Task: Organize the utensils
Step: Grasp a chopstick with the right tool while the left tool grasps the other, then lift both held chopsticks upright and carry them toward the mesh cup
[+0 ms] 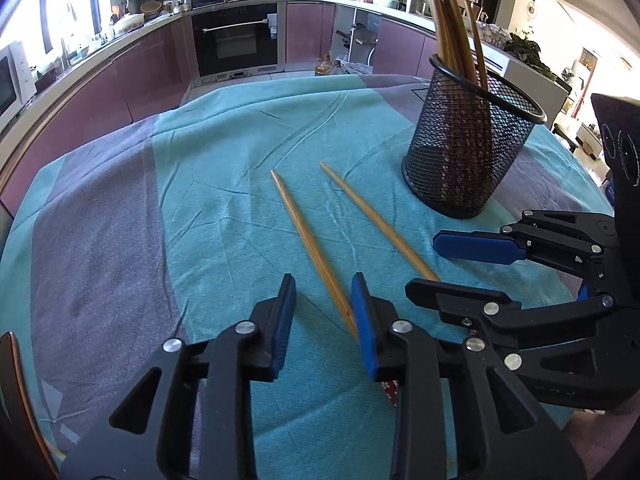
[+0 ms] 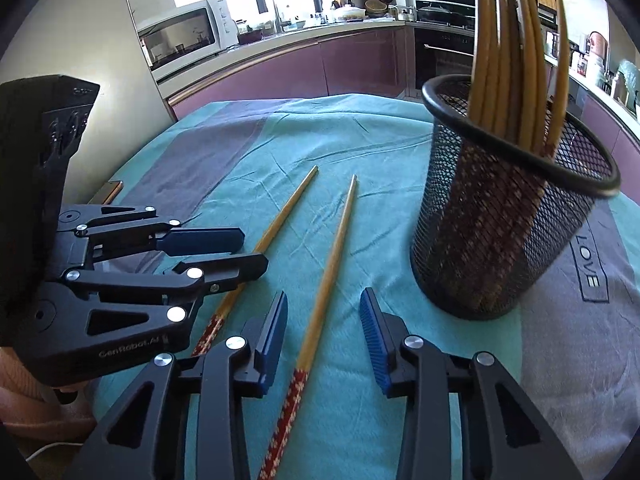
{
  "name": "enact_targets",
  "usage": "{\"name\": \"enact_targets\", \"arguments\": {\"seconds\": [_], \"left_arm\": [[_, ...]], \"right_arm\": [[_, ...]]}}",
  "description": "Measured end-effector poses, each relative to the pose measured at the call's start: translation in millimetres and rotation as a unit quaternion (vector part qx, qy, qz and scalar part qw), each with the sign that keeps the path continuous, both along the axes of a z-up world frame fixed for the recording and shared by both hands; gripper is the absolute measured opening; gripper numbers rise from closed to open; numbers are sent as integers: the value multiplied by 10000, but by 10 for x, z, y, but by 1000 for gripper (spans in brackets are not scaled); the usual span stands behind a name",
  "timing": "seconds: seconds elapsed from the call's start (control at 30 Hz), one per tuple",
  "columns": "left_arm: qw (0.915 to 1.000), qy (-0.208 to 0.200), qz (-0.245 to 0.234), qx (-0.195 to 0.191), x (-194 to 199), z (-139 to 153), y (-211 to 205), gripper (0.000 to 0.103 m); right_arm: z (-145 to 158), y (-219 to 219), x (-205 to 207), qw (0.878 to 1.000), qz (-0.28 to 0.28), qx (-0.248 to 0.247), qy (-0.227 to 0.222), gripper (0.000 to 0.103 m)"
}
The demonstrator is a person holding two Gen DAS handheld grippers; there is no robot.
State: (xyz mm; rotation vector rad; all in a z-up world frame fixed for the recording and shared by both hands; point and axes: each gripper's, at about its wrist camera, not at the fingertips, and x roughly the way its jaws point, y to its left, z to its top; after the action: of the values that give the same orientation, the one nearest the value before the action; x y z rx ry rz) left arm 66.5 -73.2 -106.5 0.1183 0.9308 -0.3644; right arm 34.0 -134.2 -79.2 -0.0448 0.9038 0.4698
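Two wooden chopsticks with red patterned ends lie side by side on the teal cloth. The left chopstick (image 1: 312, 248) (image 2: 276, 228) runs between my left gripper's (image 1: 322, 312) open jaws, close to the right finger. The right chopstick (image 1: 376, 220) (image 2: 332, 264) lies between my right gripper's (image 2: 323, 332) open jaws. A black mesh holder (image 1: 468, 152) (image 2: 500, 220) with several chopsticks standing in it sits to the right. The right gripper shows in the left wrist view (image 1: 452, 264); the left gripper shows in the right wrist view (image 2: 236, 250).
The table has a teal and grey cloth (image 1: 120, 240) (image 2: 580, 340). Purple kitchen cabinets (image 1: 132, 68), an oven (image 1: 236, 40) and a microwave (image 2: 184, 32) stand beyond the table's far edge. A phone-like object (image 2: 108, 192) lies at the left edge.
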Motion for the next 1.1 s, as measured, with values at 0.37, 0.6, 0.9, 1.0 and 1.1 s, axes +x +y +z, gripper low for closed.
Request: {"name": "enact_targets", "arguments": {"seconds": [0.37, 0.6, 0.9, 1.0, 1.1], "left_arm": [[9999, 42, 128, -63, 204, -7, -3, 19], [9994, 81, 238, -238, 195, -7, 48, 10], [9993, 88, 230, -269, 20, -27, -25, 8], [9995, 76, 166, -245, -45, -30, -25, 8], [9997, 85, 135, -190, -67, -55, -35, 8]], "right_arm": [[-13, -56, 126, 9997, -189, 152, 85, 13], [-26, -177, 102, 9977, -345, 541, 217, 6], [57, -126, 20, 9973, -98, 710, 168, 5], [28, -87, 17, 9975, -17, 665, 225, 5], [-15, -45, 24, 9979, -21, 580, 279, 6]]}}
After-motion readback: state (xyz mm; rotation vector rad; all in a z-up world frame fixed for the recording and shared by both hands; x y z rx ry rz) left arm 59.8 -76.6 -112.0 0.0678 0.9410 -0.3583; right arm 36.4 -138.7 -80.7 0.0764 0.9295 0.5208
